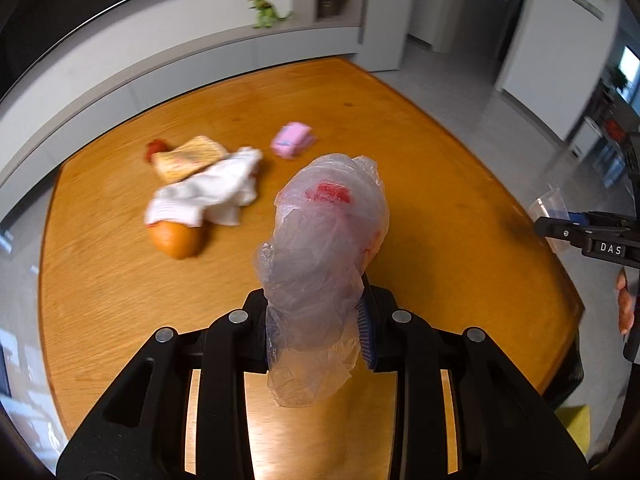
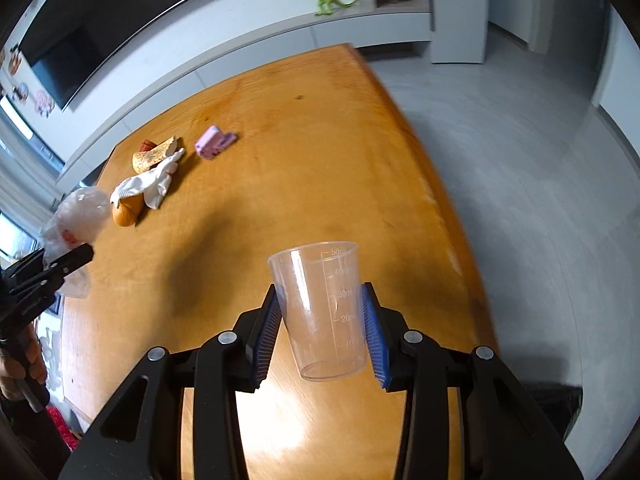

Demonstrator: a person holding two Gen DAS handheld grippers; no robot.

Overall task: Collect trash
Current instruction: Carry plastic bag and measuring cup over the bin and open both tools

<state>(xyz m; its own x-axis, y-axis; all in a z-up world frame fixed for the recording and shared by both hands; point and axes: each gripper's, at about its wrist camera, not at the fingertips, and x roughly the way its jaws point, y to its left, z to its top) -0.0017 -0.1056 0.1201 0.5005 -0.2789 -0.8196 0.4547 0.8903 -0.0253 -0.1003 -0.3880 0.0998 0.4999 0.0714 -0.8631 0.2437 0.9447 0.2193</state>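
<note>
Both hands are full: left gripper (image 1: 320, 320) clamps a crumpled plastic bag (image 1: 326, 240), right gripper (image 2: 324, 328) squeezes a clear measuring cup (image 2: 320, 308). Remaining litter sits toward the table's (image 2: 320, 140) far-left corner, nearer the left hand.

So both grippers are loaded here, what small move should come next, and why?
Probably carry both loads off the table to a bin, which I cannot identify here. The left gripper clamps a crumpled plastic bag and the right gripper a clear measuring cup, so neither can pick up more.
</note>
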